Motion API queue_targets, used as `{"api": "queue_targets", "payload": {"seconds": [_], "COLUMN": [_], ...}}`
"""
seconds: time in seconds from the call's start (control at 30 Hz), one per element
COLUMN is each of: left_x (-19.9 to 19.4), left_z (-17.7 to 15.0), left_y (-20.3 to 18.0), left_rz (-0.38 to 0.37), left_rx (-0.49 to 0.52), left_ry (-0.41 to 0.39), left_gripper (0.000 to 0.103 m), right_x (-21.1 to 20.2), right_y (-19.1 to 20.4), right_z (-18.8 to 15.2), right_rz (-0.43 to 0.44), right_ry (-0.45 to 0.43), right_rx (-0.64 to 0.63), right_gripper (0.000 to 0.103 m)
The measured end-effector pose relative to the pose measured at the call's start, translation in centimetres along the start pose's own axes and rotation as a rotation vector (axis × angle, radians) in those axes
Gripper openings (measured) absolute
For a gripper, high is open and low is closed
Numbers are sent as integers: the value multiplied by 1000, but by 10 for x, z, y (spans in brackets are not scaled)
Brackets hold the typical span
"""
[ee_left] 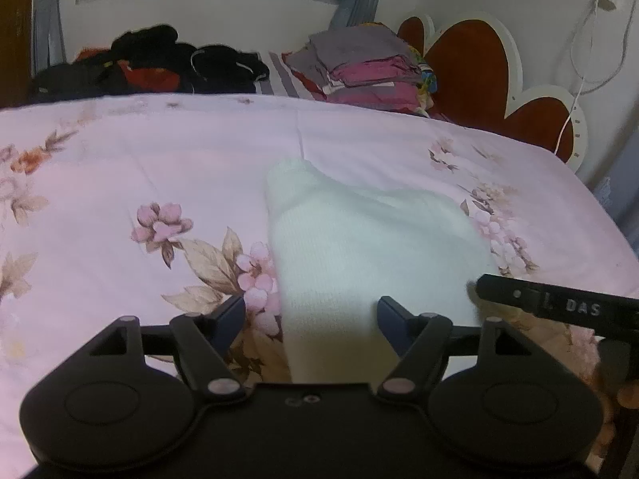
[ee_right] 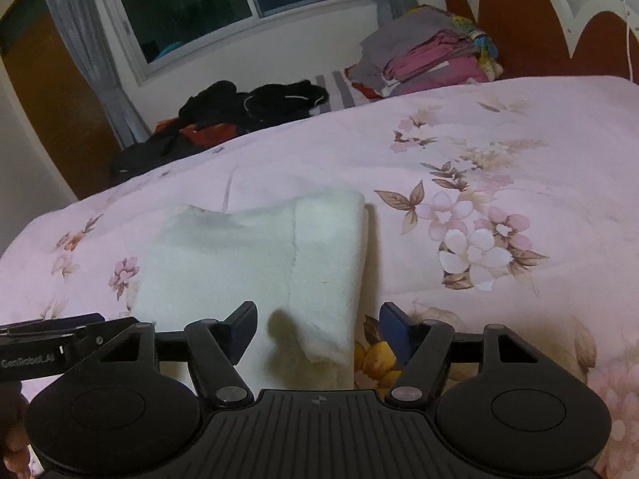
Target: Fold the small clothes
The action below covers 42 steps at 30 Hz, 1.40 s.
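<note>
Black linkage and two round hinge housings fill the foot of each wrist view, and beyond them both tools stand spread with nothing pinched. On the left tool (ee_left: pixel 311 311) the blue pads sit apart, with the near end of the white garment (ee_left: pixel 359 247) lying between them but untouched. On the right tool (ee_right: pixel 317 319) the pads are likewise apart, straddling the garment's (ee_right: pixel 259 263) near right edge without pressing it. The garment lies on the floral bedspread (ee_left: pixel 120 167), running from 6 o'clock toward 12 in the left view, its rounded far end at about 12; in the right view one layer looks lapped over another along a seam slightly right of centre, so I judge one fold is laid and just let go. To do this step well, both tools should back off straight toward 6 o'clock without dragging the cloth, then take the near edge evenly at both corners so the next fold lands square. Both tools tip downward toward the bed, side by side: the right tool's body pokes in at 3 o'clock of the left view, the left one's at 9 o'clock of the right. Farther off, a stack of folded clothes (ee_left: pixel 367 68) sits at 1 o'clock by the headboard (ee_left: pixel 471 64), and a dark clothes heap (ee_left: pixel 151 60) at 11 o'clock.
</note>
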<state>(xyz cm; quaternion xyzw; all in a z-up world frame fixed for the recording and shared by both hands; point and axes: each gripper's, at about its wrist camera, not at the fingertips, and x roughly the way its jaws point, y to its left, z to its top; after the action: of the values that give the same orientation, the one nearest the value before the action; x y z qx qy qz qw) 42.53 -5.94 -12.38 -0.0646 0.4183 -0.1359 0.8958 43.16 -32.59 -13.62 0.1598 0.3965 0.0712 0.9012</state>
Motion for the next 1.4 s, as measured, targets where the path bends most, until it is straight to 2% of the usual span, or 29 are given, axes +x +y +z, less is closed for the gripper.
{"api": "queue_targets", "payload": {"seconds": [0.17, 0.37, 0.47, 0.5, 0.53, 0.57, 0.7, 0.77, 0.83, 1.03, 1.4], "left_x": [13, 36, 42, 43, 43, 43, 41, 39, 36, 27, 1], "left_z": [-3, -6, -8, -8, -8, -8, -8, -7, -6, -4, 5], "left_y": [4, 1, 1, 1, 0, -1, -4, -8, -10, -12, -16], "left_rz": [-35, -107, -120, -124, -127, -126, -120, -117, -112, -113, -127], "left_rx": [-39, -98, -123, -129, -131, -125, -113, -99, -88, -91, -67], "left_ry": [26, 80, 79, 77, 76, 76, 64, 55, 46, 27, -13], "left_gripper": [72, 72, 69, 68, 64, 62, 52, 42, 40, 36, 35], "right_x": [15, 29, 30, 31, 32, 33, 35, 33, 28, 24, 1], "right_y": [-15, -31, -32, -33, -34, -35, -38, -37, -30, -28, -4], "right_z": [-1, -6, -6, -6, -6, -7, -6, -6, -5, -5, 7], "right_rz": [17, 97, 116, 126, 161, 180, 198, 209, 198, 202, 247], "right_ry": [32, 64, 62, 64, 72, 81, 82, 81, 71, 39, 2], "right_rx": [69, 157, 148, 151, 162, 184, 192, 195, 161, 179, 151], "right_gripper": [67, 67, 66, 63, 47, 43, 42, 33, 31, 28, 27]}}
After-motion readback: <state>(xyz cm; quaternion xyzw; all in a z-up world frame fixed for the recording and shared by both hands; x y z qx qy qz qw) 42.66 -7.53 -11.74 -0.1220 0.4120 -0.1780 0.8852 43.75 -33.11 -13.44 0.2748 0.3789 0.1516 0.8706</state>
